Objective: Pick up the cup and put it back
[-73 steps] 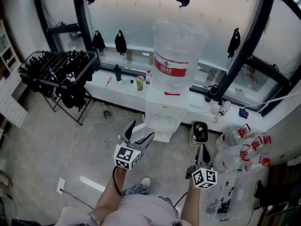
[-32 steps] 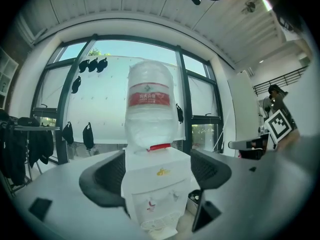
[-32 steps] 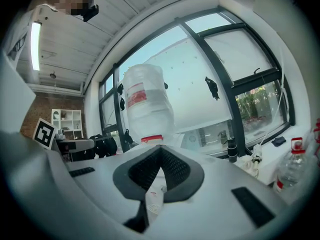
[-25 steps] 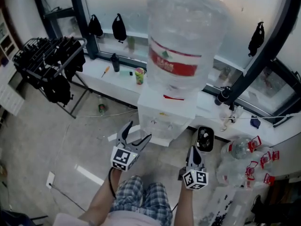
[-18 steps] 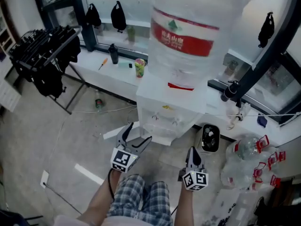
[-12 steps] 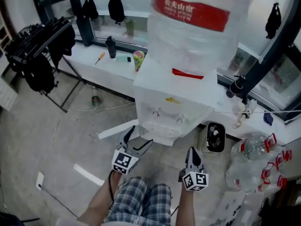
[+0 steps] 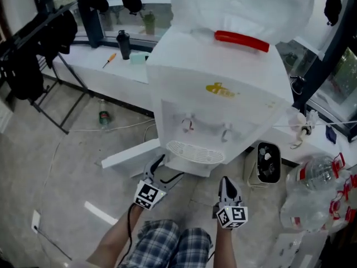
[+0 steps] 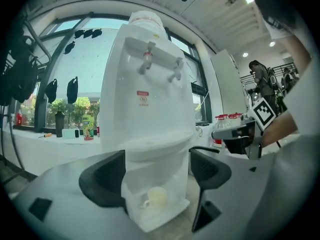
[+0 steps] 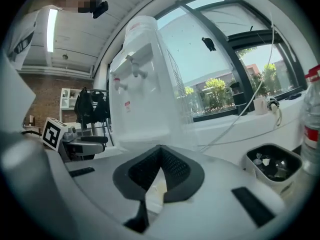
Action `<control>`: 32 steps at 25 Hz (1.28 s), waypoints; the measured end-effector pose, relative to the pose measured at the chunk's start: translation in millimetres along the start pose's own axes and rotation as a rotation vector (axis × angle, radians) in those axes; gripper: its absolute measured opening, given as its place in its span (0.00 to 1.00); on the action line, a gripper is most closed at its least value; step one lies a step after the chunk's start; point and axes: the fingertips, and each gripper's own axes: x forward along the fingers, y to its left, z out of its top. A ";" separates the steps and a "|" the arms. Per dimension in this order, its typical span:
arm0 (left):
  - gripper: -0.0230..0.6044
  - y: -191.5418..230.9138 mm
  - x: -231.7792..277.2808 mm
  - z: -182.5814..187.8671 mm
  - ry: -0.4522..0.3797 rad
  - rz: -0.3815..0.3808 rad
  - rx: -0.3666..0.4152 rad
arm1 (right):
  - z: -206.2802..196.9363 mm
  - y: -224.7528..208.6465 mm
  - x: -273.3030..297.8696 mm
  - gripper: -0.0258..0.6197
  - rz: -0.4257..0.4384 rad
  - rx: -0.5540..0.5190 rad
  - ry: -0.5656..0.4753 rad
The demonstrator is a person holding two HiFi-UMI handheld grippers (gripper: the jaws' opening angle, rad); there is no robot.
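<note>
A white water dispenser (image 7: 223,102) stands in front of the person, and a big clear water bottle (image 7: 240,4) sits upside down on its top; how much water is in it I cannot tell. The cup (image 8: 157,198) is pale, with a small handle on its left side, and it stands inside the open low compartment at the foot of the dispenser, under the rounded drip tray (image 7: 195,152). In the left gripper view the cup appears alone in that compartment, and whether it holds anything is not visible. The left gripper (image 8: 158,176) has its two jaws wide apart and nothing is between them; it points at the lower front of the dispenser, near it but not touching. The right gripper (image 9: 159,151) has its jaws closed together, tip against tip, holding nothing, and it hangs just beside the left one, a little to the right of the dispenser's base. On the floor at the right of the dispenser there is a black bin (image 7: 268,162) with some pale scraps and dark bits inside. Further right lie several large clear bottles (image 7: 318,186) with red handles. On the white sill behind stands a dark bottle (image 7: 122,43).
</note>
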 end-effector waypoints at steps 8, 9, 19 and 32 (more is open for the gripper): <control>0.66 0.3 44.5 -92.8 -0.003 -0.030 0.003 | -79.8 -16.5 39.7 0.07 0.095 -0.071 0.010; 0.66 0.3 49.9 -104.1 -0.002 -0.030 0.010 | -89.5 -17.9 43.7 0.07 0.103 -0.082 0.011; 0.66 5.0 101.4 -184.8 0.034 0.008 0.007 | -155.9 -21.2 77.5 0.07 0.168 -0.117 0.020; 0.66 -10.0 169.3 -253.1 0.111 0.086 -0.053 | -188.5 -23.9 90.9 0.07 0.199 -0.129 0.051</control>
